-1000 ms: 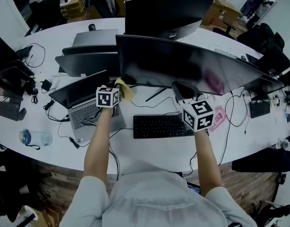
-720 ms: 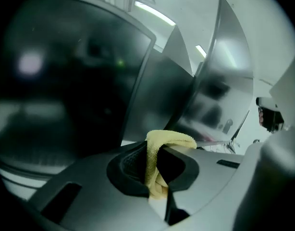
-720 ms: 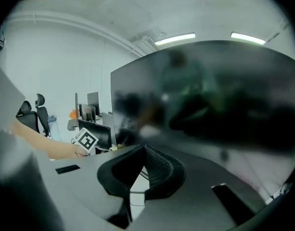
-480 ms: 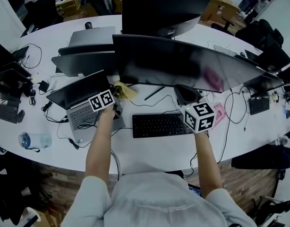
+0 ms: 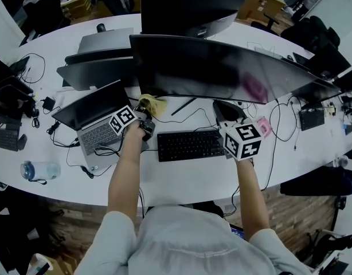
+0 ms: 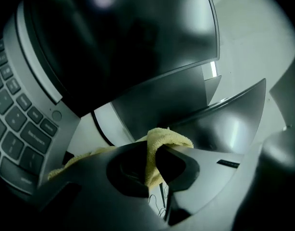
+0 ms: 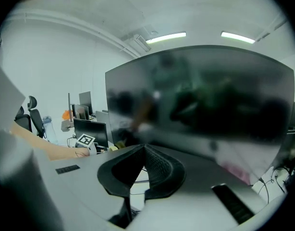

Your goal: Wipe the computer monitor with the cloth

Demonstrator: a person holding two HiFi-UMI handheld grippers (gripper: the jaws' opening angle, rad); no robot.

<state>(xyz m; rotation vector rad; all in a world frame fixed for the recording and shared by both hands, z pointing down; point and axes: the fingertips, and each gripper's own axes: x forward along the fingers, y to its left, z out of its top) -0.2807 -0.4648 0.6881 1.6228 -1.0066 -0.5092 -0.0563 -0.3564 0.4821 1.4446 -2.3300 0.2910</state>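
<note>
- At the centre of the head view, just under the lower left edge of the monitor point(image 5: 222, 67), our left gripper point(image 5: 146, 114) is clamped on the yellow cloth point(image 5: 153, 104). The left gripper view shows a fold pinched between the jaws, the rest trailing toward that frame's lower left.
- Right of centre, our right gripper point(image 5: 226, 112) hangs low before the screen, above the keyboard point(image 5: 190, 145). Its jaws are pressed together with nothing between them.
- The cloth sits near the screen's bottom edge, beside the laptop point(image 5: 87, 116); we cannot tell whether it touches the glass.
- To wipe well, we judge that we should raise the cloth onto the panel so the soft fold, not the hard jaw tips, meets the glass. Then we press lightly and sweep in long overlapping passes along the curve.
- The free gripper could steady the monitor, since a push may rock it.
- We read no brand on monitor, laptop or keyboard. The cubes point(image 5: 243, 140) carry only square black-and-white markers, and the small dark labels point(image 7: 68, 169) on the gripper bodies are too blurred to read.
</note>
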